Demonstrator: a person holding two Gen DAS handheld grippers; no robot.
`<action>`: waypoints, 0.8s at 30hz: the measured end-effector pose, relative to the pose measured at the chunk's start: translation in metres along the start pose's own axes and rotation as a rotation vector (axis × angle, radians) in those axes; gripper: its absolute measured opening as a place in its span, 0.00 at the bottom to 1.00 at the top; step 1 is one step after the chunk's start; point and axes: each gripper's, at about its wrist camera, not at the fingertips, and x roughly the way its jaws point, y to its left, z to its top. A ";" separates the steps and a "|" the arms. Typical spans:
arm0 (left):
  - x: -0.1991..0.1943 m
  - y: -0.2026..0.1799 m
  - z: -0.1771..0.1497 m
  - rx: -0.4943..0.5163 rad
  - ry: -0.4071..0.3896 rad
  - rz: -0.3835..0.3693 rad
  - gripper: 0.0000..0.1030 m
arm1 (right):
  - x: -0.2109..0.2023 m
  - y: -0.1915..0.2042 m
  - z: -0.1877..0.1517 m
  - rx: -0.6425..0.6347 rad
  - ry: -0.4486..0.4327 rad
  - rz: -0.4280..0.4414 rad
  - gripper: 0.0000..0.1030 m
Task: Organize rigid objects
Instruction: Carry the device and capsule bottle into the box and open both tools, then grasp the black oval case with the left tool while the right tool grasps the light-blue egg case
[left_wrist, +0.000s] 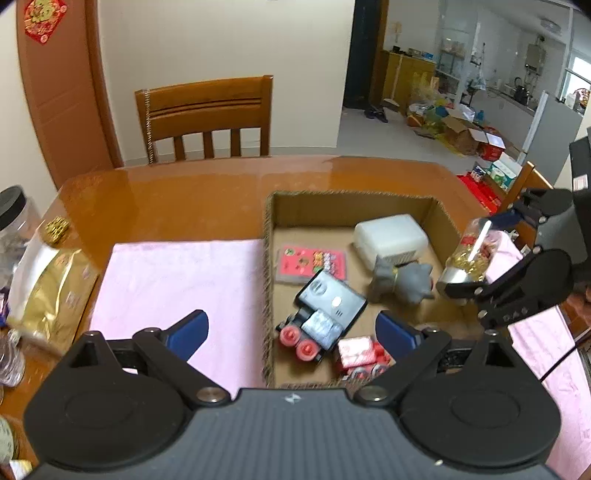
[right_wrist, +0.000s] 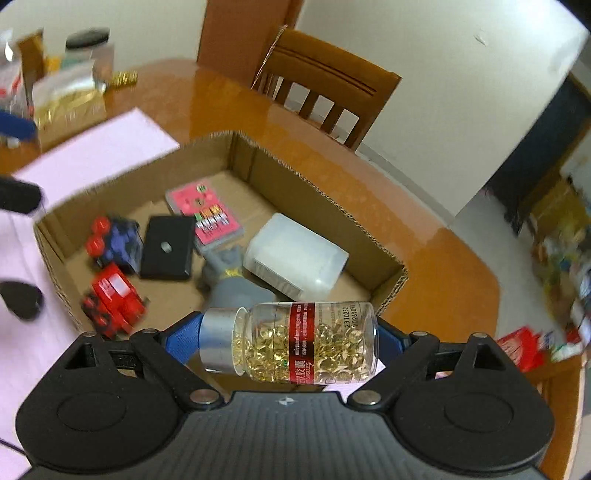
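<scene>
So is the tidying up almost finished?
Nearly, it seems. The cardboard box already holds a red toy truck, a blue toy truck, a pink card pack, a white container and a grey toy animal. The right tool holds the capsule bottle above the box, still to drop in. The left tool is open and empty.

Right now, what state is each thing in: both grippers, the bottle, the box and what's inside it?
left gripper: open, empty, above the box's near edge
right gripper: shut on the capsule bottle
capsule bottle: capped, held sideways, not yet in the box
cardboard box: open-topped, partly filled
white container: closed, in the box
grey toy: in the box, beside the white container
red toy truck: in the box
</scene>
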 end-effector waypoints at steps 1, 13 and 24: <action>-0.001 0.002 -0.002 -0.005 0.005 0.004 0.94 | -0.003 0.000 -0.001 0.001 -0.013 -0.004 0.99; -0.012 0.016 -0.035 -0.056 0.028 0.072 0.95 | -0.050 0.009 -0.016 0.183 -0.056 0.066 1.00; -0.014 0.019 -0.077 -0.062 0.050 0.142 0.96 | -0.064 0.071 -0.057 0.311 -0.029 0.156 1.00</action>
